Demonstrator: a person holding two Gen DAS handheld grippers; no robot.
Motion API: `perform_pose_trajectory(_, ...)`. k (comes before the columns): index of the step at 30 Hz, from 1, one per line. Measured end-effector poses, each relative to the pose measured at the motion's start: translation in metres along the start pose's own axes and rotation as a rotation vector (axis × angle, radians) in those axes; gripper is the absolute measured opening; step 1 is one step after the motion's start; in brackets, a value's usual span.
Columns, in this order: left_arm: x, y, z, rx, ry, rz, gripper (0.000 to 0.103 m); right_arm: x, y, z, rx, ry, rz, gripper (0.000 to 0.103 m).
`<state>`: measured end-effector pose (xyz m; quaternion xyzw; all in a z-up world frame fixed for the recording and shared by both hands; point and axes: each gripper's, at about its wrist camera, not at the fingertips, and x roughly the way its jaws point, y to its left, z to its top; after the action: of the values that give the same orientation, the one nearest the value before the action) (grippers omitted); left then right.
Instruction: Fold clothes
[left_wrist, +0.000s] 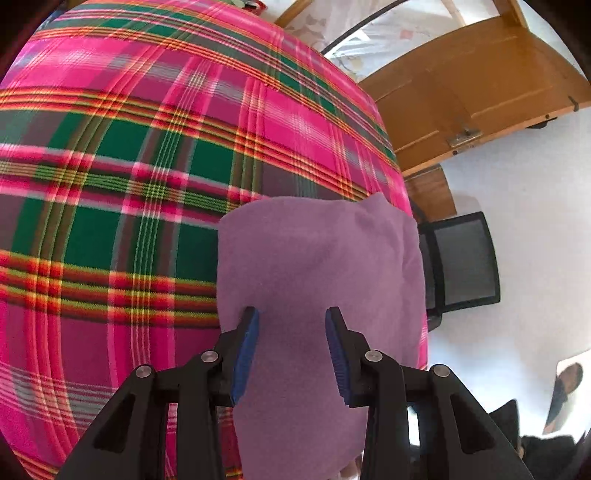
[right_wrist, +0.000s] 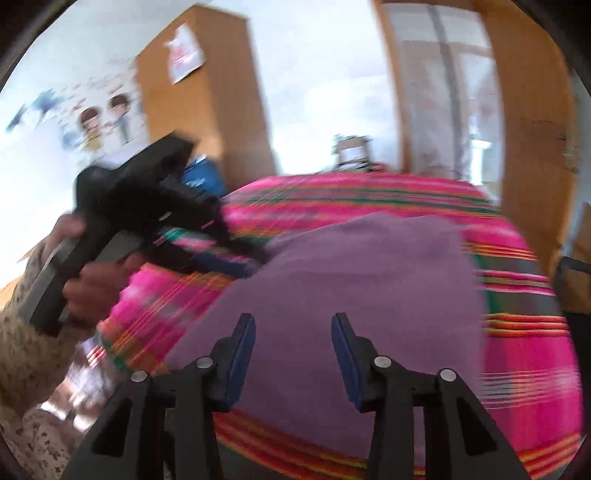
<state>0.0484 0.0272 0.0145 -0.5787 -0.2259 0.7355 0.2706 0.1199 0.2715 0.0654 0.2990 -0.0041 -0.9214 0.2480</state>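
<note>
Room: white walls with cartoon stickers, a tall brown wooden cupboard (right_wrist: 207, 99) and a brown wooden door (left_wrist: 476, 85); a black mesh office chair (left_wrist: 461, 262) stands beside the bed.
Surface: bright pink, green and orange plaid bedspread (left_wrist: 122, 192), spread flat and covering the bed.
Garment: soft purple fleece cloth (left_wrist: 317, 280), lying on the bedspread near its edge as a compact, roughly rectangular bundle with rounded corners.
Left gripper: the left gripper (left_wrist: 291, 347), black with blue pads, hovers over the near part of the purple cloth; its jaws stand apart with cloth seen between them but nothing pinched, so it is released.
Right gripper: the right gripper (right_wrist: 293, 350) also sits over the cloth with jaws spread and no fabric gripped. The right wrist view is blurred, so whether a pad brushes the cloth is unclear.
Person: a hand (right_wrist: 88, 284) in a pale floral sleeve holds the left gripper's handle.
Done: the cloth looks already folded at least once, edges roughly aligned.
Left: probably one more fold or a smoothing pass, then setting it aside; no other clothes are visible to fold.
</note>
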Motion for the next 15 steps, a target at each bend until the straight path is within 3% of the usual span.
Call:
perform_pose_trajectory(4,-0.005,0.006,-0.004,-0.012,-0.007,0.005,0.039,0.02,0.011,-0.015,-0.035,0.062,-0.009,0.045)
perform_pose_trajectory(6,-0.005,0.009,-0.006,-0.023,0.0,-0.006,0.04,0.02,0.013,-0.018,-0.038,0.059,-0.018,0.045)
perform_pose_trajectory(8,-0.005,0.014,-0.008,-0.052,0.003,-0.028,0.048,0.019,0.015,-0.02,-0.041,0.061,-0.024,0.045)
perform_pose_trajectory(11,-0.007,0.019,-0.012,-0.061,0.001,-0.036,0.048,0.02,0.018,-0.011,-0.043,0.068,-0.041,0.045)
perform_pose_trajectory(15,-0.013,0.027,-0.019,-0.075,-0.009,-0.055,0.049,0.018,0.034,-0.002,-0.1,0.027,-0.001,0.045)
